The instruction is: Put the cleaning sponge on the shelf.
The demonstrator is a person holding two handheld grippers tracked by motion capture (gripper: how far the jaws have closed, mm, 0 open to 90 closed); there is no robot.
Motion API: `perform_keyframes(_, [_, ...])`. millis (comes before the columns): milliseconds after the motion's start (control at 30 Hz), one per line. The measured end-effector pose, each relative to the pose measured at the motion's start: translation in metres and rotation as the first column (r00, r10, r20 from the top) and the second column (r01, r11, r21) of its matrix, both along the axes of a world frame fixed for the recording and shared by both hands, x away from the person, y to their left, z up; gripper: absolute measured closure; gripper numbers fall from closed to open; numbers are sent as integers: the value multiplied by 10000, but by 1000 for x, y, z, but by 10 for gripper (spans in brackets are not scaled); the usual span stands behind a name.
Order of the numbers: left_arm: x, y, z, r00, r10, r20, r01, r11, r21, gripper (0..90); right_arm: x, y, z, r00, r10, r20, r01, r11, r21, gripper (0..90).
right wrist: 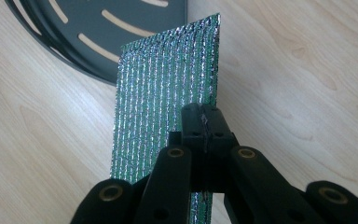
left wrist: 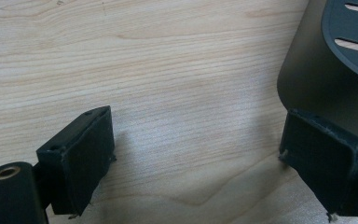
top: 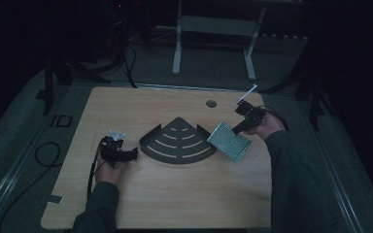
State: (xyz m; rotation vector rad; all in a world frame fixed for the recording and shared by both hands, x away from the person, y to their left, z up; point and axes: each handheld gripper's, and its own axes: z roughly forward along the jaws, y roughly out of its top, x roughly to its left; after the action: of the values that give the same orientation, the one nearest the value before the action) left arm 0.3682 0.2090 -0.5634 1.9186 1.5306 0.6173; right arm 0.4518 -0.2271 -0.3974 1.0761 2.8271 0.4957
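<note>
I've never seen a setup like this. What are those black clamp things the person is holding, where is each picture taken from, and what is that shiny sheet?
There is no machine here: a person at a wooden table holds a hand-operated two-jaw gripper in each hand. The dim picture comes from a camera above the table. The other two come from small cameras riding on the grippers, looking along their black jaws.

On the table lies a dark fan-shaped tray with curved slots. The right gripper is pinched shut on the edge of a silvery, ribbed foil sheet, holding it beside the tray. The left gripper is open with nothing between its jaws, resting close to the tray's other side.
</note>
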Motion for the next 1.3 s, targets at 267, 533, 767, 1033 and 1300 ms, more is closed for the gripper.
perform_keyframes(267, [0,0,0,10000,2,3,-2,10000,-1,103,5,5,5,9999,-51,99,50,9999,88,897])
perform_keyframes(533, [0,0,0,10000,-1,0,1,10000,0,103,10,14,5,9999,-33,105,31,9998,186,897])
perform_keyframes(767, [0,0,0,10000,-1,5,1,10000,-6,102,14,18,6,9999,-58,85,56,9997,246,898])
perform_keyframes(1033, [0,0,0,10000,-2,-5,2,10000,7,102,17,24,5,10000,-24,70,22,9996,297,897])
perform_keyframes(1300, [0,0,0,10000,-3,-9,3,10000,1,102,20,29,3,10000,-73,49,71,9993,377,897])
